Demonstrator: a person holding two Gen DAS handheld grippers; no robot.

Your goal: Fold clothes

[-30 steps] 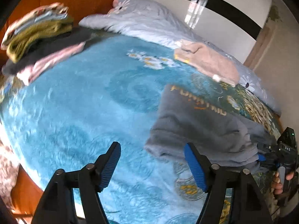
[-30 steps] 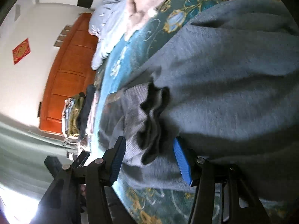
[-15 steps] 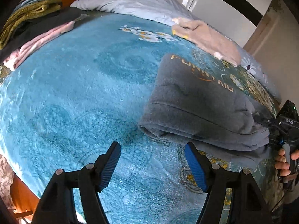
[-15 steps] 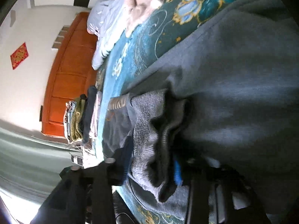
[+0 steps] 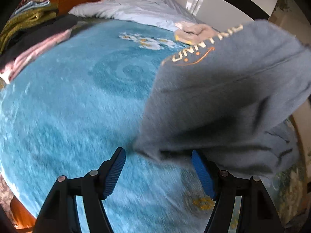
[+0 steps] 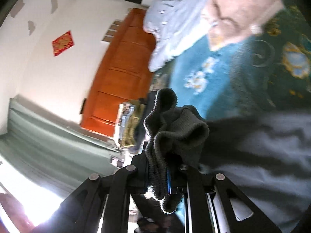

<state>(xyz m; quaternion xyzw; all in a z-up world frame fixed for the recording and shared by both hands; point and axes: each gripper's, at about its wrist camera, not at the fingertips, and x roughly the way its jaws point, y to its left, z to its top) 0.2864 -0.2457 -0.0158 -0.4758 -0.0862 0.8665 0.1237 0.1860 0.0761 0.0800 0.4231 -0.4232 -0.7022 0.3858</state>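
Since a moment ago our right gripper (image 6: 167, 182) has pinched the sweatshirt's (image 5: 223, 101) ribbed edge and lifted it off the bed (image 5: 73, 101); the left gripper (image 5: 159, 172) waits spread beneath. We should carry it across level.

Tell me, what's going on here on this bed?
Someone is folding clothes with two handheld grippers. The right gripper is shut on the ribbed edge of a grey sweatshirt and holds it up above the blue blanket. The left gripper is open and empty nearby. A stack of folded clothes sits by the headboard.
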